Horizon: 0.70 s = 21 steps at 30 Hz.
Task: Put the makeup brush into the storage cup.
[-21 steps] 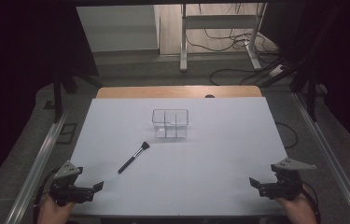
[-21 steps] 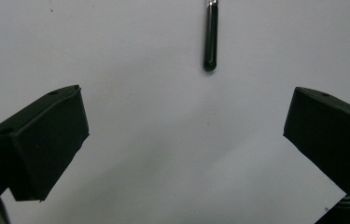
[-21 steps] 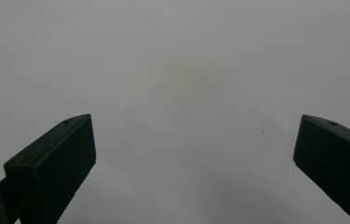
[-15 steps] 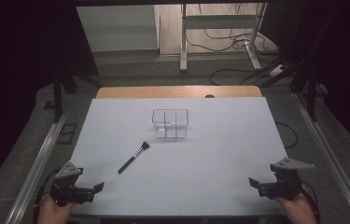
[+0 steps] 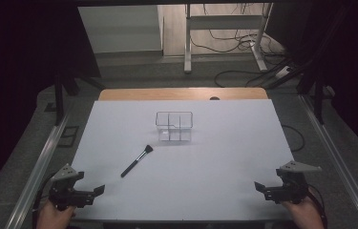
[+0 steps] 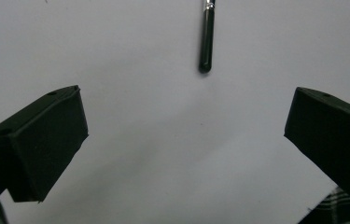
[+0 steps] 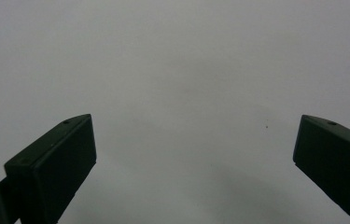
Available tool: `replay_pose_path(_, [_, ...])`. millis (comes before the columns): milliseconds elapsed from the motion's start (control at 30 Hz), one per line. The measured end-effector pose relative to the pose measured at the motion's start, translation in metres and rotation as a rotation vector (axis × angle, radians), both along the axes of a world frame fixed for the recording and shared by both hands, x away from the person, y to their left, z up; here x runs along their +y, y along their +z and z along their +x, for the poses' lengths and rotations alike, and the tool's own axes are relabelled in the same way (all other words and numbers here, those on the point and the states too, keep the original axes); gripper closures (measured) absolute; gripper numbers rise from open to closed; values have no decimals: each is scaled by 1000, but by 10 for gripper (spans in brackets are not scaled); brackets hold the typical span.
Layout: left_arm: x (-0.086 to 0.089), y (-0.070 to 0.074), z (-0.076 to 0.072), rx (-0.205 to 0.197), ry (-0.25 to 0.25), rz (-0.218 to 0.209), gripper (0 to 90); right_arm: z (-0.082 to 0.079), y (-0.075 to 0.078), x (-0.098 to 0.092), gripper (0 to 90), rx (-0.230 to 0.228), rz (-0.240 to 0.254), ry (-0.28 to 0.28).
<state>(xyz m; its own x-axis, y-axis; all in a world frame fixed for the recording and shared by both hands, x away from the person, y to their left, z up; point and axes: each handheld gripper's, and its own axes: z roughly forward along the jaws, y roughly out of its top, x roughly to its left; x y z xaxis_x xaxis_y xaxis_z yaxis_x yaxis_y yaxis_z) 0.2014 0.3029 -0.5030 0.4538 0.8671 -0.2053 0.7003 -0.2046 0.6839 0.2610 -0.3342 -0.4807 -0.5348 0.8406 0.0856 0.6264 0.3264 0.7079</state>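
Note:
A black-handled makeup brush lies at a slant on the white table top, left of centre. Behind it stands a clear plastic organiser with several compartments. My left gripper rests at the front left corner, open, nothing between its jaws; in the left gripper view the brush handle's end lies ahead on the white surface. My right gripper sits at the front right corner, also open and holding nothing, with bare white surface ahead of it in the right gripper view.
A wooden strip borders the table's far edge. Metal rails run along both sides. Beyond the table are a desk frame and cables on the floor. A hand holds each gripper at the near edge.

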Motion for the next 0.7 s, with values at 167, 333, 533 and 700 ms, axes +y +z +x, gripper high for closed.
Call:
replay_pose_path(167, [1, 0, 1, 25, -2, -10, 0, 0, -1, 1, 0, 5, -5, 8])
replay_pose_path(333, [0, 0, 1, 16, -1, 8, 2, 0, -1, 1, 0, 9, -7, 11])
replay_pose_path(533, [-7, 1, 3, 17, -14, 69, 9, 1, -1, 2, 0, 11, -10, 18])
replay_pose_path(700, [-13, 3, 6, 12, -33, 86, 9, 1, -2, 3, 0, 16, -16, 22])
